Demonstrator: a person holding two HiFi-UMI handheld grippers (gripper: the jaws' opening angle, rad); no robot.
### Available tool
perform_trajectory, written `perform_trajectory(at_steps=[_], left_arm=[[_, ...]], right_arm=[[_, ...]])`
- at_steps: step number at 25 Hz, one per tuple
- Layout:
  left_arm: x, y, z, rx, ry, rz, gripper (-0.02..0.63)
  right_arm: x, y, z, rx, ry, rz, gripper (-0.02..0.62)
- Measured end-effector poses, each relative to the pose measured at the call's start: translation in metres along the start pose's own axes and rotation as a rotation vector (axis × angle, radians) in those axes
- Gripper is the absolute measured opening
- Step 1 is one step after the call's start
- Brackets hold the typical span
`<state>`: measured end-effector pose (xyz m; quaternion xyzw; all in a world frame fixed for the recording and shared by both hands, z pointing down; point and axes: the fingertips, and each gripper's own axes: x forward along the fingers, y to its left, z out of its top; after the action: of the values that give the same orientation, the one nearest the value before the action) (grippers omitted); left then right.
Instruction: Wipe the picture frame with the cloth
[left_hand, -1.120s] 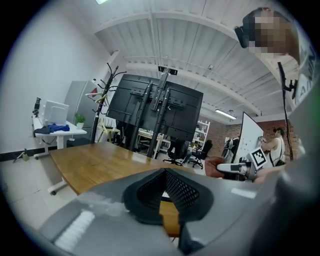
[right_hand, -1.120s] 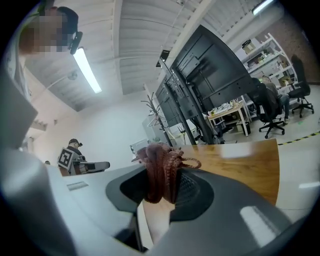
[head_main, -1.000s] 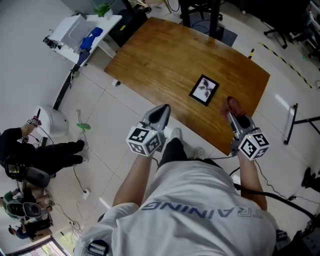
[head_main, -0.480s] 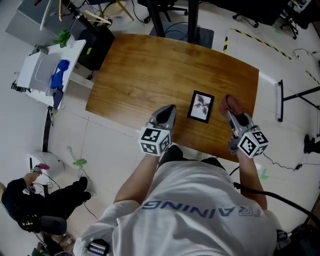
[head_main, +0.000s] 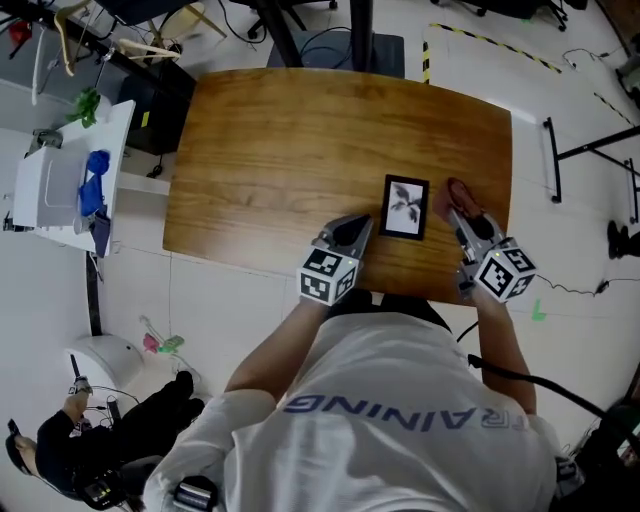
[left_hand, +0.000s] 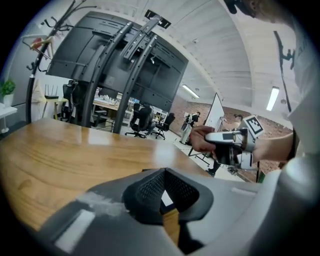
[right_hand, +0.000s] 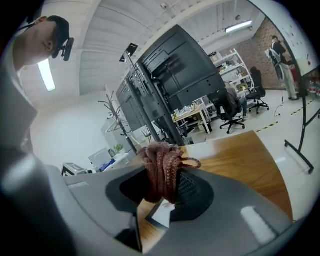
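A black picture frame (head_main: 405, 208) with a white picture lies flat near the front edge of the wooden table (head_main: 280, 140). My left gripper (head_main: 352, 231) is shut and holds nothing; its tip is just left of the frame's near corner. My right gripper (head_main: 462, 214) is just right of the frame, shut on a reddish-brown cloth (head_main: 457, 194). In the right gripper view the cloth (right_hand: 162, 165) bunches up out of the jaws of my right gripper (right_hand: 162, 182), with a corner of the frame (right_hand: 159, 214) below. The left gripper view shows my left gripper (left_hand: 164, 176) and, beyond it, the right gripper with the cloth (left_hand: 202, 140).
A white cart (head_main: 55, 185) with a blue item (head_main: 95, 170) stands left of the table. A person (head_main: 110, 450) sits on the floor at lower left. A stand's legs (head_main: 590, 150) and cables lie on the floor to the right.
The view has swung round over the table. Both grippers have moved in closer to the frame, one on each side. The cloth stays in the right gripper.
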<state>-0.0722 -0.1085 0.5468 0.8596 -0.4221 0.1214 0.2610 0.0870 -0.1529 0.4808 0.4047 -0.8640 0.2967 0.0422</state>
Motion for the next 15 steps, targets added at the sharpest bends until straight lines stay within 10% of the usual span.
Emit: perform_trajectory(at_steps=[15], left_arm=[[0.071, -0.019, -0.078, 0.013, 0.265, -0.107, 0.006]], right_arm=[[0.112, -0.01, -0.085, 0.107, 0.326, 0.087, 0.115]])
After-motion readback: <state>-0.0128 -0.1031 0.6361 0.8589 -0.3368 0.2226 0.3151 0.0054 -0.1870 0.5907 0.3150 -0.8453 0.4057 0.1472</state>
